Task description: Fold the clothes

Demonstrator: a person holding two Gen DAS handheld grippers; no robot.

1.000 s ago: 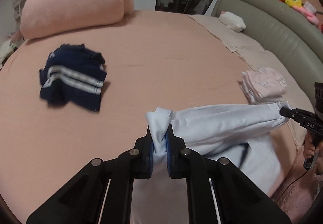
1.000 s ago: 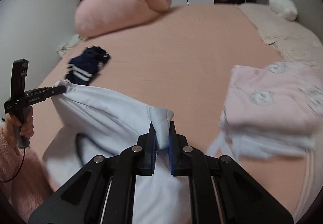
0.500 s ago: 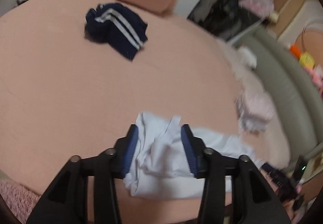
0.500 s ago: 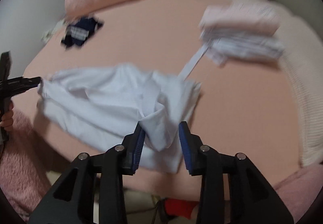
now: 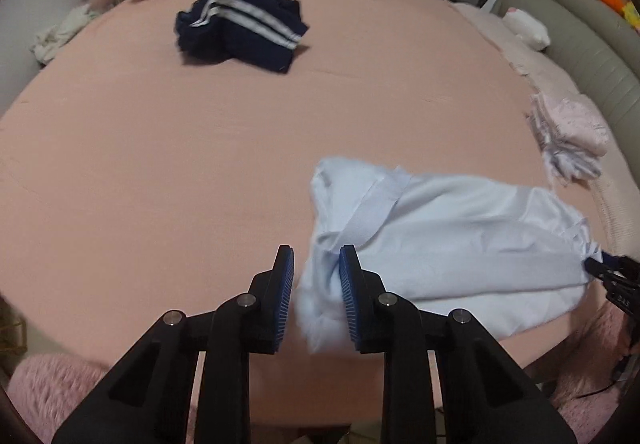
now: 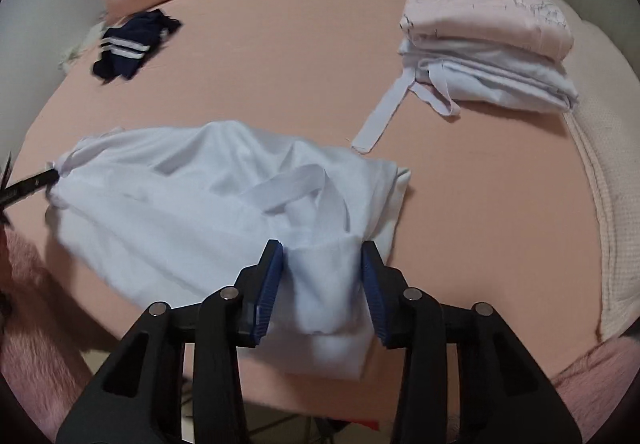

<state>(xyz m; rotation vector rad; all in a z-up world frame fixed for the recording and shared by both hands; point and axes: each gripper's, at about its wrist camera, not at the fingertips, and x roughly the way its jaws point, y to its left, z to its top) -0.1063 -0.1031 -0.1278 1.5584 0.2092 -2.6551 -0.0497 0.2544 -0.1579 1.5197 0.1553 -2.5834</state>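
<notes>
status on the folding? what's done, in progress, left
Done: a folded stack of pink and white clothes sits at the far right of the bed. In hand: the pale blue garment lies rumpled on the peach sheet; the left gripper and right gripper have just been opening, cloth loose between them. Left: the crumpled navy striped shorts.

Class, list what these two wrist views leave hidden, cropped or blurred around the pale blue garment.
- Left wrist view: pale blue garment, near corner blurred between the left gripper fingers.
- Left wrist view: right gripper cut off by the edge.
- Right wrist view: garment's near hem hidden behind the right gripper.
</notes>
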